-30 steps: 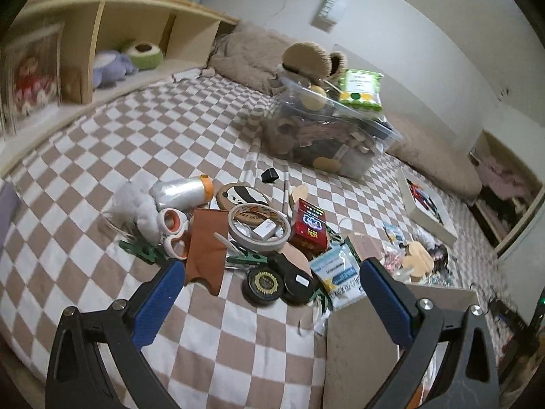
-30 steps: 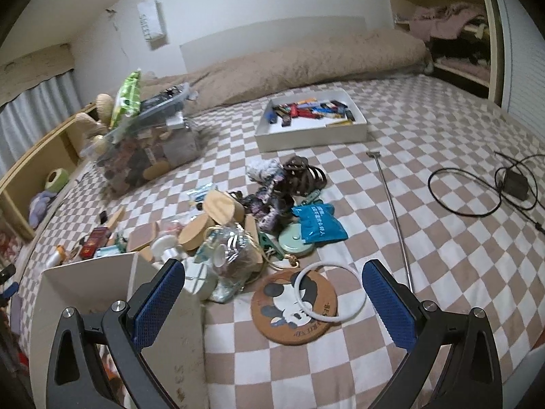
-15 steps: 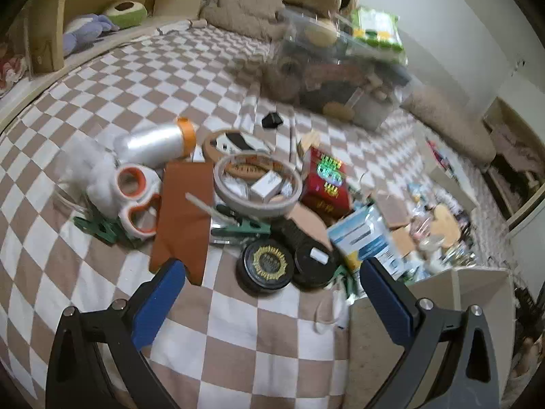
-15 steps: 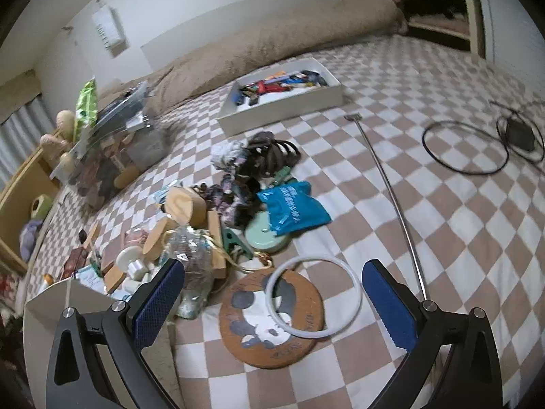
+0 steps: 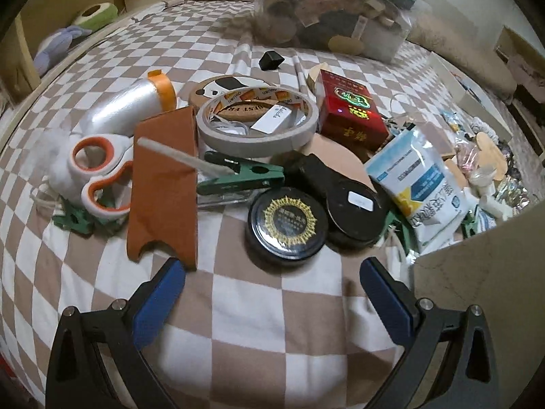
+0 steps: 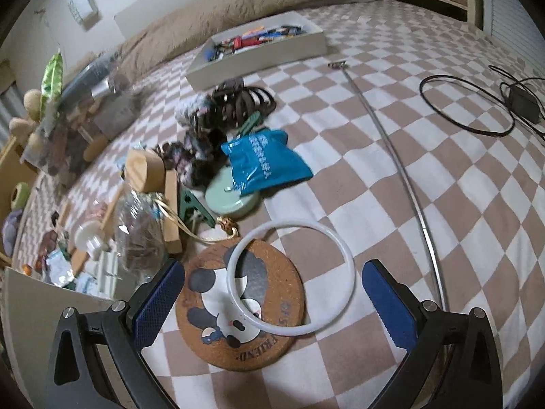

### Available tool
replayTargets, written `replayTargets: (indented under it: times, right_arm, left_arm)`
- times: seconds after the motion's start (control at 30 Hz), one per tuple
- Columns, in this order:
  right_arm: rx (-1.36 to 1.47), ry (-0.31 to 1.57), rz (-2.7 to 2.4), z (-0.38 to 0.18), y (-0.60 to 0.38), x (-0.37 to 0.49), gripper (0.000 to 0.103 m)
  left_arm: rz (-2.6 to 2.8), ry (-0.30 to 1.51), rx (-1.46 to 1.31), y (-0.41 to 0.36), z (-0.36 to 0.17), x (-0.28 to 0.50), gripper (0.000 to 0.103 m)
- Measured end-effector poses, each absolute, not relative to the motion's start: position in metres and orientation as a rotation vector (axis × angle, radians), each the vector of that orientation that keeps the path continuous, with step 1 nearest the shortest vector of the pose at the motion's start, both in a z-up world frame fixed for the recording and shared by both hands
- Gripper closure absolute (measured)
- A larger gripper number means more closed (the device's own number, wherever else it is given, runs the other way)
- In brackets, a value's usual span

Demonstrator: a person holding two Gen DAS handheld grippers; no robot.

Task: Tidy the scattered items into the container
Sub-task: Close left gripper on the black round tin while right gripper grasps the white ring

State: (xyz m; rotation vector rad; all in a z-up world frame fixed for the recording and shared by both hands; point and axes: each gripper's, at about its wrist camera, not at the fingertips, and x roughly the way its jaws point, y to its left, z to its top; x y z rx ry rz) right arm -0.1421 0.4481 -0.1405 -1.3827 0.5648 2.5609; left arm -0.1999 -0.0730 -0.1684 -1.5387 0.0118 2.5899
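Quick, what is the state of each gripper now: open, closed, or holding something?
Left gripper: open, holding nothing, above the round black tin with gold sunburst lid.
Right gripper: open, holding nothing, over the thin white plastic ring.

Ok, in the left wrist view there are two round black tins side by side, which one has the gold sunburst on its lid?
The left round black tin, nearest the open left gripper. The right round black tin carries only a small white sticker.

checkered bedspread (image 6: 442, 156) | black cable (image 6: 466, 105) | brown pillow (image 6: 272, 10) | wooden shelf (image 5: 27, 54)
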Motion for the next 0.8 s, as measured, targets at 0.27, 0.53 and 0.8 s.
replayTargets:
  times: [0.27, 0.53, 0.8]
  right_arm:
    - [-1.463, 0.47, 2.507, -0.154, 0.444, -0.152, 0.0]
    - [-1.448, 0.4, 2.525, -0.162, 0.439, -0.153, 0.0]
    - [-1.382, 0.422, 2.567, -0.163, 0.441, -0.147, 0.0]
  left_arm:
    - [2.607, 0.227, -1.532, -0.059, -0.179, -0.206, 0.0]
    - [2.598, 0.179, -1.537, -0.061, -0.181, -0.209, 0.0]
    - [2.601, 0.226, -1.543, -0.055, -0.181, -0.212, 0.0]
